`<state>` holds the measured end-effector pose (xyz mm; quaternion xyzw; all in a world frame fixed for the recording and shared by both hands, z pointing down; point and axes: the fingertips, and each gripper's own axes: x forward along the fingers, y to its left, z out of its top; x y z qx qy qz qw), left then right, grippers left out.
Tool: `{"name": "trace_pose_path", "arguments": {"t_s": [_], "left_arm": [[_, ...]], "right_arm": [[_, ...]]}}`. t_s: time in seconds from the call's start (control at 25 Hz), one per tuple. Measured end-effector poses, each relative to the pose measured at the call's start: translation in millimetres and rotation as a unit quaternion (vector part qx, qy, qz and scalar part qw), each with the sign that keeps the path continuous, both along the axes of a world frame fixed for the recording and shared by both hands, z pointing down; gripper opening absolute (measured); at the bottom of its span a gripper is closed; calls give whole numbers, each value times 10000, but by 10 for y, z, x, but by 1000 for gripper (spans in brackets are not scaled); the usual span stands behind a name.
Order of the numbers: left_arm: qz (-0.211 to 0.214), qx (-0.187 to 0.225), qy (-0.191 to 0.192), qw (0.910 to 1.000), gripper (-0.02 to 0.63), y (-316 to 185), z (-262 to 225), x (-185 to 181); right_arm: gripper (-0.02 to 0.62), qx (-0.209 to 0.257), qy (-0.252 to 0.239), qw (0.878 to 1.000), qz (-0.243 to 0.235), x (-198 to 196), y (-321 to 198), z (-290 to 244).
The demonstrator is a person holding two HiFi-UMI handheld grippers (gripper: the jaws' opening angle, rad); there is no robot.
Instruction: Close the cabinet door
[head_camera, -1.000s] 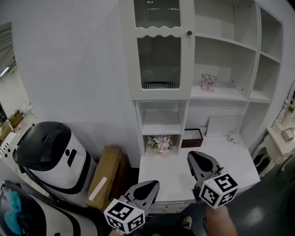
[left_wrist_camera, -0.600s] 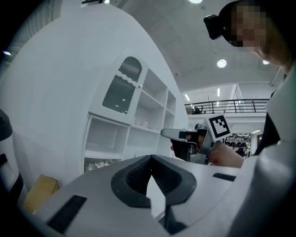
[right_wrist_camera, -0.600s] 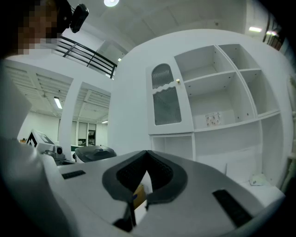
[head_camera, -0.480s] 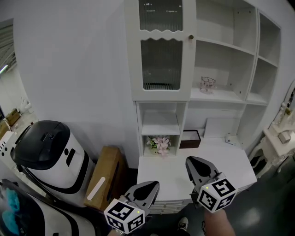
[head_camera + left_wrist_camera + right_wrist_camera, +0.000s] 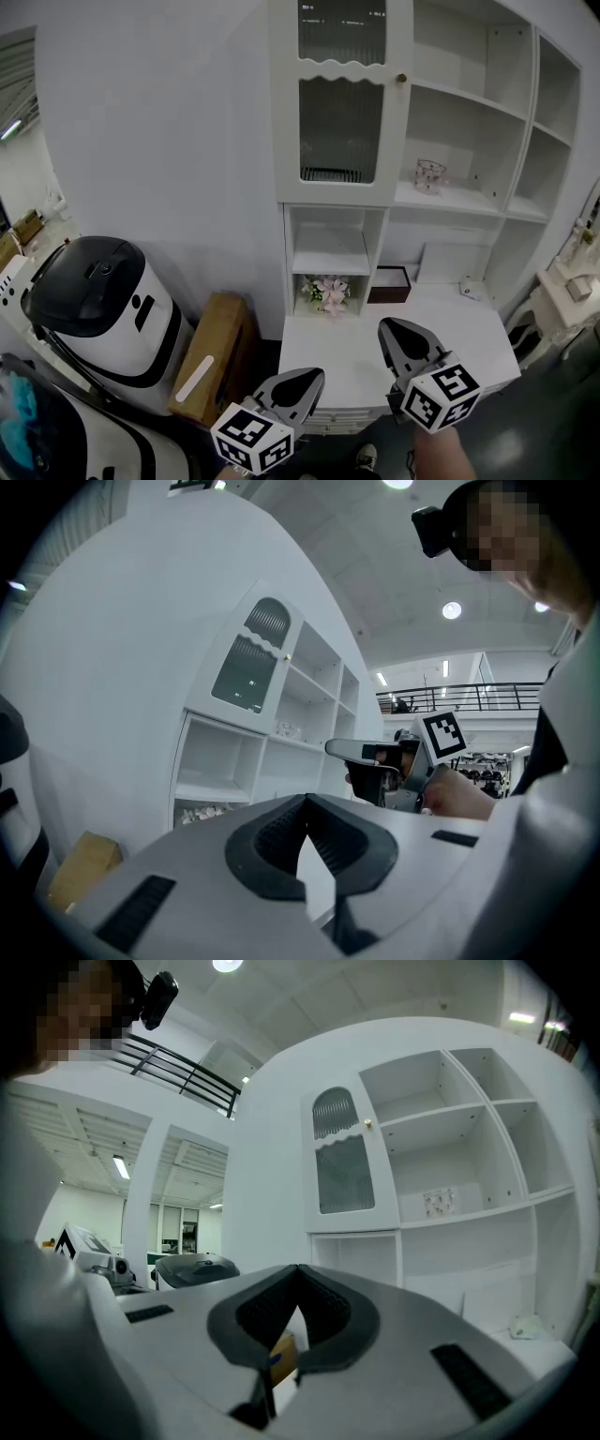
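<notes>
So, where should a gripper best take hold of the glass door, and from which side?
Probably the small knob near the door's right edge, approached straight from the front. The door seems to lie flush with the cabinet, so its edges offer no hold; only the knob stands out.

Two matching grippers in front of the cabinet (image 5: 286,112): grey shells tapering to a beak, black ribbed pads inside, dark slots on top. Left gripper (image 5: 307,381), on the cabinet's glass-door side, has a white cube w/ black square markers (image 5: 251,439); right gripper (image 5: 397,330), on the open-shelf side, has the same cube (image 5: 441,396). Person wears a white top (image 5: 572,714) and a dark head cam (image 5: 433,529).
</notes>
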<state>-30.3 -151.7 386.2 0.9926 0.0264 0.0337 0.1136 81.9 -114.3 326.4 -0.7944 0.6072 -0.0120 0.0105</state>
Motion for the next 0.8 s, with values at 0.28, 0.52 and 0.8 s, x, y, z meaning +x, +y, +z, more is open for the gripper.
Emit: {"name": "trace_pose_path", "arguments": {"t_s": [0.28,0.52,0.8], "left_arm": [[-48,-37,-53,10000,3,-47,53,51],[6,-95,-104,9999,3,-26,112,155],[24,-105,-136,9998,3,20,138,269]], "right_arm": [[5,-10,-86,10000,-47,51,-51,56],[5,-45,-172,9998,10,152,-17,120],[5,-27,-195,9998,45,274,46,126]]}}
